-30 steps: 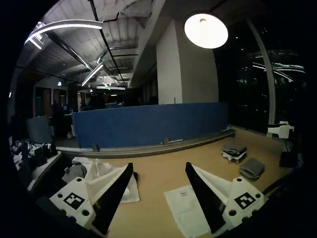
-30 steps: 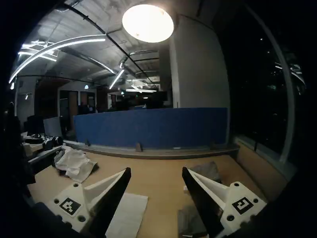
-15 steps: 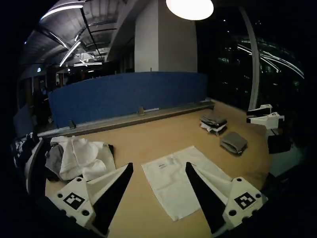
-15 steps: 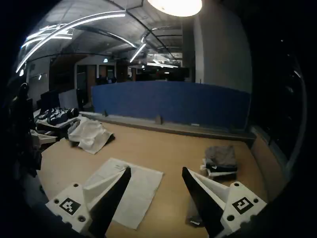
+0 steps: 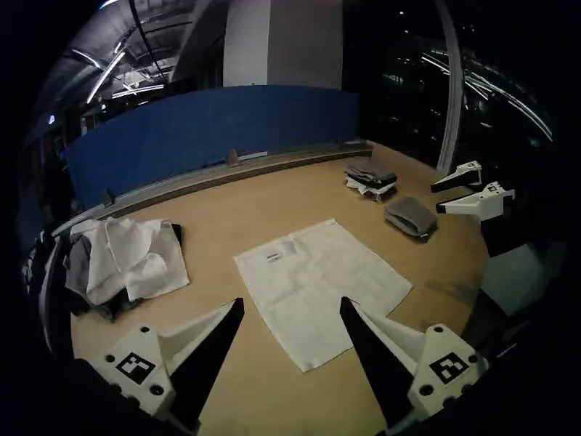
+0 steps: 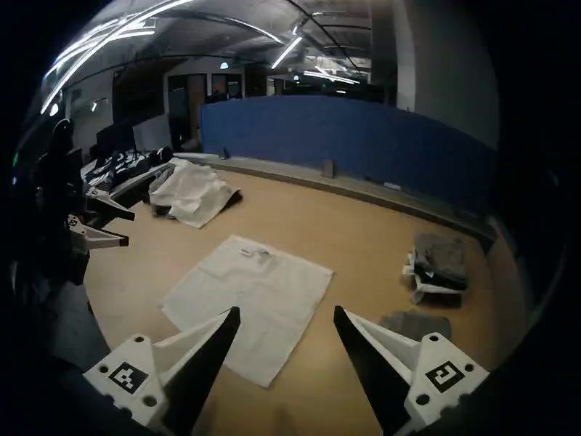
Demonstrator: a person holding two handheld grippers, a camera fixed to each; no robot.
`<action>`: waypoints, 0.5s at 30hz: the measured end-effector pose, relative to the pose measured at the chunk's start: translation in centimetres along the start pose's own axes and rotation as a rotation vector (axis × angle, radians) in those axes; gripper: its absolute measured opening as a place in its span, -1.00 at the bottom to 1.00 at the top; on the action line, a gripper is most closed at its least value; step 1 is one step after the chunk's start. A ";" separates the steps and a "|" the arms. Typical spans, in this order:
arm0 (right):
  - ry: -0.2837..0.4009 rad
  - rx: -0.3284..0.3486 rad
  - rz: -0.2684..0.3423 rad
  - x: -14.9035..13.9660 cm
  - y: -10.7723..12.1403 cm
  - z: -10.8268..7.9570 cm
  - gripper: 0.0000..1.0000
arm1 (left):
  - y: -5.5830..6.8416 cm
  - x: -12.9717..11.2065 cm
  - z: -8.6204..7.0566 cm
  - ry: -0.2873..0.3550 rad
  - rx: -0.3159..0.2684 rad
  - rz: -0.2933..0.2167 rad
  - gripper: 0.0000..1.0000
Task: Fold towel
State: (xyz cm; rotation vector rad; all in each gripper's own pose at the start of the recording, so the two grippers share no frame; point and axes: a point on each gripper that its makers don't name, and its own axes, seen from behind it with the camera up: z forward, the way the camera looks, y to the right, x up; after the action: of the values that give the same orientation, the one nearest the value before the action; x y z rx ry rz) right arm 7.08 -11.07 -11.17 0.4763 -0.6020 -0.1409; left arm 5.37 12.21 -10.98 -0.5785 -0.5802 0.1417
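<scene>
A plain white towel [image 5: 319, 283] lies ahead of the fingers [image 5: 207, 356], white with black inner faces, on a tan table [image 5: 240, 207]; beyond, a blue partition [image 5: 210, 127].

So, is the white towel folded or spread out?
Spread out: the towel lies flat on the table as one open rectangle, all four corners showing, no layer doubled over.

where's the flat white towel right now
The flat white towel lies on the table just ahead of the left gripper; in the left gripper view the crumpled laundry pile is to its left, the folded grey towels to its right.
</scene>
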 end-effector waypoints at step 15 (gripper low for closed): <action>-0.067 0.014 0.021 -4.5 -1.1 2.1 1.00 | 1.8 -5.0 2.0 -0.081 -0.046 0.019 0.97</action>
State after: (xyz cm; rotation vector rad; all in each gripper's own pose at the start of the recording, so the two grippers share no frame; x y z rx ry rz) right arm 2.17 -11.71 -12.48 0.4802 -0.6744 -0.1329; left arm 0.17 13.26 -12.96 -0.6249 -0.6577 0.1703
